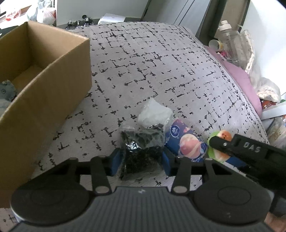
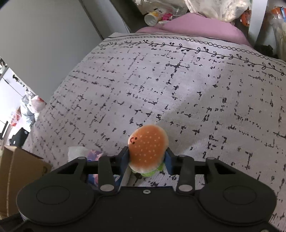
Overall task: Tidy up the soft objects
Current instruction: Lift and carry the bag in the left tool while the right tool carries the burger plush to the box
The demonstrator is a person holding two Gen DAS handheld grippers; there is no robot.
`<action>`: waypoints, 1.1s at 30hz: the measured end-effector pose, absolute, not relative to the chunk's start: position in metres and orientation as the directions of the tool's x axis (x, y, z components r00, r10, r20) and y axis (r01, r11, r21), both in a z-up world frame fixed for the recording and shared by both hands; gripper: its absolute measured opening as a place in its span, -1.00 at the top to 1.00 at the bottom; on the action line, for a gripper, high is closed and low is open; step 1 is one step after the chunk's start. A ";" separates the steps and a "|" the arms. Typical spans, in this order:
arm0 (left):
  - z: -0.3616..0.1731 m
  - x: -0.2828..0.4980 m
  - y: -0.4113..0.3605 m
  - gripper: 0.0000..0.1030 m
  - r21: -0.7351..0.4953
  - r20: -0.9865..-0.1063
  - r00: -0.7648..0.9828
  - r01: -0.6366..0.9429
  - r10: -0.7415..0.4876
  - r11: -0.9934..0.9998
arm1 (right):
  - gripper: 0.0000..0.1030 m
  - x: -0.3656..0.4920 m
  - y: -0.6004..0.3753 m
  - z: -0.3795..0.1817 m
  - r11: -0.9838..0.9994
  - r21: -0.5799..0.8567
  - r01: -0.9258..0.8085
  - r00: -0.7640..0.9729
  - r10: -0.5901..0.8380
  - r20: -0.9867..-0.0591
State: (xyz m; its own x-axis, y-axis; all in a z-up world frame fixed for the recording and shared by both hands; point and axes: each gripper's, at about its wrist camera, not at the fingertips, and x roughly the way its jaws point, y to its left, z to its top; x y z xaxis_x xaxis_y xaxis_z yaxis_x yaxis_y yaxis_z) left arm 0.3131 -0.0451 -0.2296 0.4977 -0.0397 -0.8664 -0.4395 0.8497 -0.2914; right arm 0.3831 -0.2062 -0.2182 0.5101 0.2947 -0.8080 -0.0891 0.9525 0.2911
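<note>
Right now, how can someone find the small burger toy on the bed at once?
Find the grey patterned bedspread. At its near edge, the right gripper is shut on the burger toy. Only this toy has an orange spotted bun, a tiny face and green lettuce.

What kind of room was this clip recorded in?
Probably a lived-in bedroom: the work surface looks like a bed under a patterned grey cover, a purple sheet shows beneath it, and bottles and bags crowd the edges.

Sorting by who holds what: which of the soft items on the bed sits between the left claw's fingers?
The black crinkly bag, flanked by the left claw; the white bag and planet-print pack lie beyond, the burger plush in the right claw.
</note>
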 end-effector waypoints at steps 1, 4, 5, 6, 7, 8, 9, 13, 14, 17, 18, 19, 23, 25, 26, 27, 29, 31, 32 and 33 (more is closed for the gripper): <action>-0.228 0.311 -0.045 0.15 -0.286 -0.866 0.498 -0.441 -0.033 0.850 | 0.22 0.381 -0.207 -0.215 0.952 0.294 -0.091 0.516 0.297 -0.803; -0.220 0.304 -0.044 0.18 -0.281 -0.864 0.502 -0.446 -0.022 0.850 | 0.22 0.376 -0.209 -0.203 0.948 0.302 -0.103 0.535 0.308 -0.787; -0.216 0.300 -0.045 0.18 -0.278 -0.862 0.507 -0.443 -0.017 0.853 | 0.22 0.375 -0.210 -0.199 0.946 0.305 -0.107 0.538 0.313 -0.783; -0.213 0.297 -0.045 0.18 -0.276 -0.859 0.513 -0.438 -0.014 0.856 | 0.22 0.373 -0.210 -0.196 0.945 0.309 -0.110 0.540 0.318 -0.779; -0.209 0.293 -0.046 0.18 -0.276 -0.855 0.519 -0.434 -0.013 0.858 | 0.22 0.372 -0.210 -0.194 0.943 0.311 -0.117 0.543 0.323 -0.775; -0.206 0.290 -0.047 0.18 -0.276 -0.852 0.524 -0.432 -0.010 0.859 | 0.22 0.370 -0.209 -0.191 0.941 0.313 -0.125 0.544 0.329 -0.772; -0.202 0.287 -0.047 0.18 -0.275 -0.848 0.530 -0.431 -0.006 0.859 | 0.22 0.368 -0.209 -0.188 0.940 0.315 -0.133 0.546 0.334 -0.768; -0.188 0.275 -0.048 0.18 -0.271 -0.837 0.547 -0.432 0.011 0.861 | 0.22 0.357 -0.209 -0.176 0.933 0.323 -0.160 0.556 0.355 -0.752; -0.184 0.273 -0.047 0.18 -0.272 -0.835 0.550 -0.433 0.013 0.859 | 0.22 0.354 -0.210 -0.173 0.932 0.323 -0.165 0.558 0.358 -0.748; -0.173 0.266 -0.045 0.18 -0.264 -0.825 0.564 -0.436 0.033 0.860 | 0.22 0.345 -0.212 -0.161 0.930 0.325 -0.172 0.569 0.363 -0.738; -0.169 0.263 -0.044 0.18 -0.261 -0.821 0.570 -0.439 0.041 0.860 | 0.22 0.342 -0.212 -0.157 0.928 0.326 -0.180 0.573 0.368 -0.732; -0.165 0.261 -0.043 0.18 -0.260 -0.818 0.574 -0.440 0.047 0.859 | 0.22 0.338 -0.212 -0.152 0.925 0.328 -0.191 0.579 0.376 -0.723; -0.148 0.254 -0.039 0.18 -0.251 -0.803 0.593 -0.437 0.067 0.864 | 0.22 0.323 -0.210 -0.132 0.913 0.330 -0.241 0.600 0.407 -0.688; -0.140 0.252 -0.038 0.18 -0.249 -0.795 0.602 -0.439 0.077 0.864 | 0.22 0.317 -0.210 -0.125 0.909 0.325 -0.261 0.609 0.416 -0.675; -0.136 0.250 -0.037 0.18 -0.248 -0.790 0.608 -0.438 0.082 0.864 | 0.22 0.315 -0.210 -0.121 0.906 0.324 -0.271 0.614 0.422 -0.667; -0.132 0.249 -0.036 0.18 -0.246 -0.785 0.613 -0.436 0.085 0.866 | 0.22 0.313 -0.210 -0.118 0.905 0.324 -0.276 0.617 0.425 -0.662; -0.124 0.245 -0.035 0.18 -0.243 -0.777 0.623 -0.429 0.091 0.870 | 0.22 0.308 -0.211 -0.110 0.901 0.325 -0.286 0.629 0.432 -0.646; -0.116 0.243 -0.034 0.18 -0.238 -0.769 0.632 -0.417 0.092 0.877 | 0.22 0.303 -0.213 -0.103 0.898 0.327 -0.296 0.640 0.440 -0.630; -0.113 0.243 -0.033 0.18 -0.238 -0.765 0.637 -0.407 0.088 0.882 | 0.22 0.301 -0.214 -0.100 0.895 0.328 -0.303 0.645 0.446 -0.620; -0.108 0.241 -0.032 0.18 -0.237 -0.761 0.644 -0.397 0.085 0.887 | 0.22 0.299 -0.215 -0.097 0.893 0.328 -0.309 0.650 0.450 -0.613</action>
